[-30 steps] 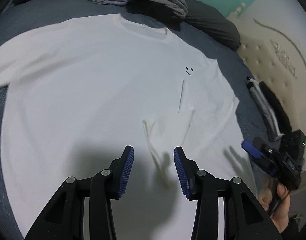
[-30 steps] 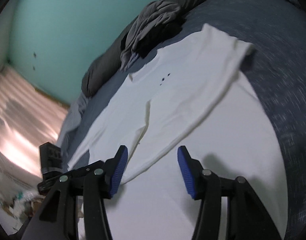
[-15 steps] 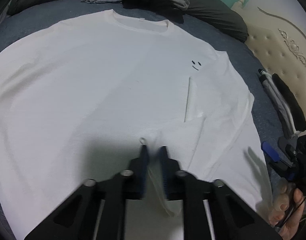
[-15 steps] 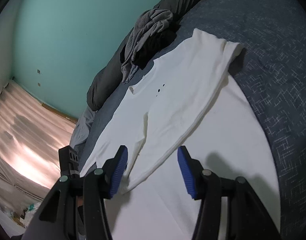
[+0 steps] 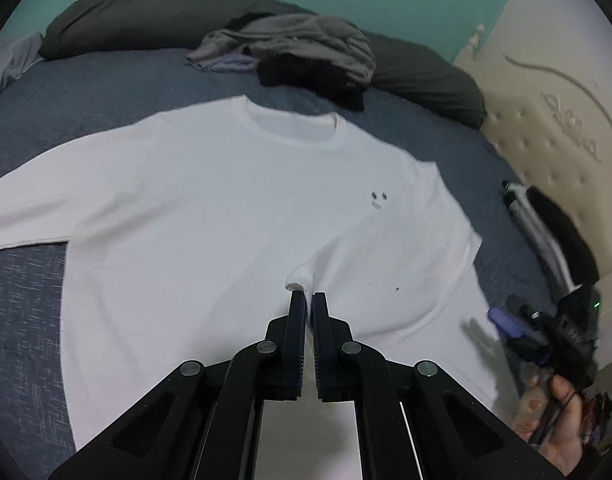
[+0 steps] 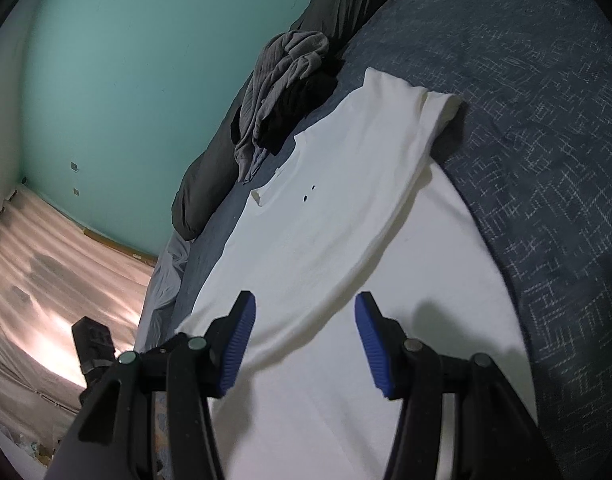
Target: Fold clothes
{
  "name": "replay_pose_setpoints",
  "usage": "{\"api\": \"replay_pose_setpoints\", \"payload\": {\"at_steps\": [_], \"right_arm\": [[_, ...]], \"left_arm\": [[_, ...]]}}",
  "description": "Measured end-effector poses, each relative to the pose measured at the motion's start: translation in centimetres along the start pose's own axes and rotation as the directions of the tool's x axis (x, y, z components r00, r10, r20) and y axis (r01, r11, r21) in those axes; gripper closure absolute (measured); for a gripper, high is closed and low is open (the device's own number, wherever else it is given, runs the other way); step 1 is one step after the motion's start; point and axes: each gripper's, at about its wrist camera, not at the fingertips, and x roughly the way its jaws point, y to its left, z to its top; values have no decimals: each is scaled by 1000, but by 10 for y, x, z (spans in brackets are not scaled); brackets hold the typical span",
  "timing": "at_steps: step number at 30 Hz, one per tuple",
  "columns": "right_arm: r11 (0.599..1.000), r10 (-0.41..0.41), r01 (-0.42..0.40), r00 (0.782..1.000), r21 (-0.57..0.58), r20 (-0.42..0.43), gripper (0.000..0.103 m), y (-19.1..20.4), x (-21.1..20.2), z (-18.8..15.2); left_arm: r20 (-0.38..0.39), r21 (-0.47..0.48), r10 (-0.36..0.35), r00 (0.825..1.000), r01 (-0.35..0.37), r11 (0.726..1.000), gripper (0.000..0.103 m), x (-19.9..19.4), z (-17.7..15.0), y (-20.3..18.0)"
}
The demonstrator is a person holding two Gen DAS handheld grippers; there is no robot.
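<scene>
Fabric from the white T-shirt (image 5: 210, 216) is pinched between the closed jaws of the left gripper (image 5: 309, 300), a small bunch of cloth poking out just past the tips, while the shirt lies spread on the blue bedspread (image 5: 106, 88) with its collar toward twelve o'clock. At four o'clock in the left wrist view the right gripper (image 6: 304, 320) is held in a hand (image 5: 553, 424); its own camera shows its jaws wide apart above the shirt's folded sleeve edge. Grey clothes (image 5: 306, 44) are heaped at twelve o'clock beyond the collar.
</scene>
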Motion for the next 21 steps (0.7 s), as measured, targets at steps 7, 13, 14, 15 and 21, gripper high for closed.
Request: {"api": "replay_pose_setpoints", "payload": {"at_steps": [7, 13, 14, 15, 21], "right_arm": [[1000, -2, 2, 1000, 22, 2, 50, -6, -1, 1], [999, -1, 1, 1000, 32, 2, 50, -9, -2, 3], [999, -1, 1, 1000, 34, 2, 50, -10, -2, 3], [999, -1, 1, 1000, 36, 2, 50, -10, -2, 4], [999, -4, 4, 1000, 44, -2, 50, -12, -1, 3]], "left_arm": [[23, -47, 16, 1000, -15, 999, 100, -16, 4, 16], [32, -88, 21, 999, -18, 996, 100, -28, 5, 33], [34, -95, 22, 999, -19, 995, 100, -30, 5, 36], [35, -102, 23, 999, -20, 995, 100, -32, 5, 38], [23, -148, 54, 998, -50, 988, 100, -38, -6, 61]]}}
